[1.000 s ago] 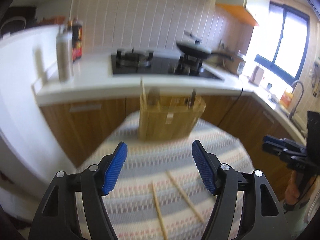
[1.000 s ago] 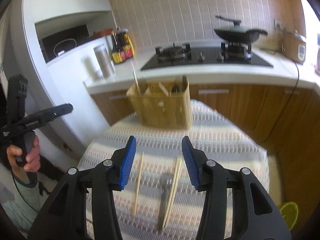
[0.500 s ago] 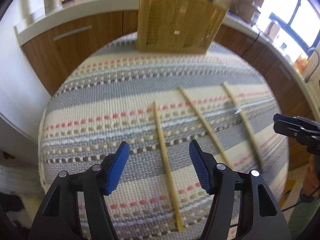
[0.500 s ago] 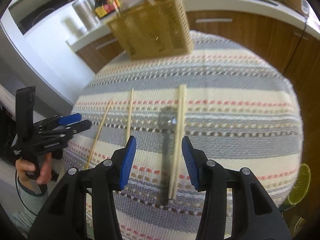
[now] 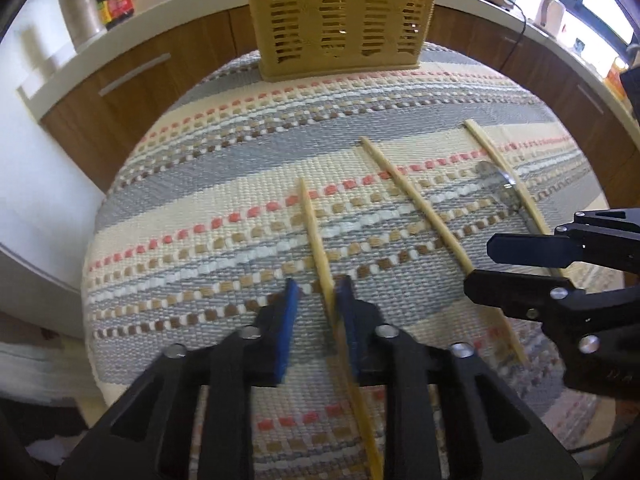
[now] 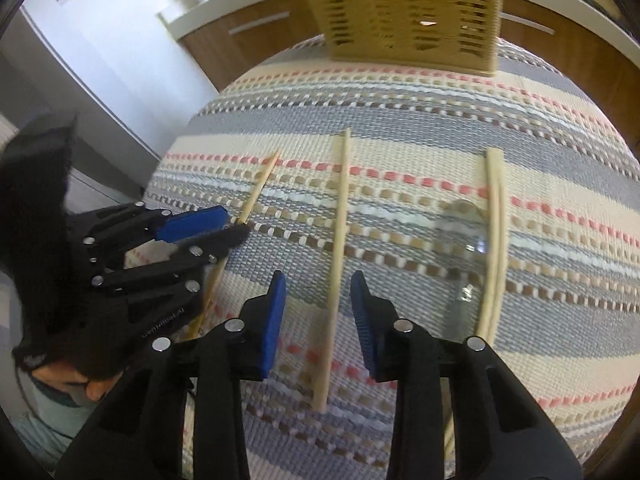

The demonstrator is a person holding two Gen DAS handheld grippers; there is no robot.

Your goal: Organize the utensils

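Two light, stiff, slippery wooden chopsticks are being taken | left gripper [image 5: 316, 300]: jaws just closing on leftmost pale wooden chopstick [image 5: 314, 232], grip best near mid-length | right gripper [image 6: 318, 300]: jaws closing, not yet touching second pale wooden chopstick [image 6: 338, 236].

Four pale wooden chopsticks [image 6: 338, 240] lie flat on the striped worktop: two singles apart, a touching pair [image 6: 494, 240] beside a clear spoon [image 6: 466, 240]. A slotted yellow basket [image 6: 408, 12] stands upright behind.

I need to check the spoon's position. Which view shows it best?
The right wrist view: the clear spoon lies close, beside the paired chopsticks. The left wrist view shows only its bowl, far off beyond the right gripper.
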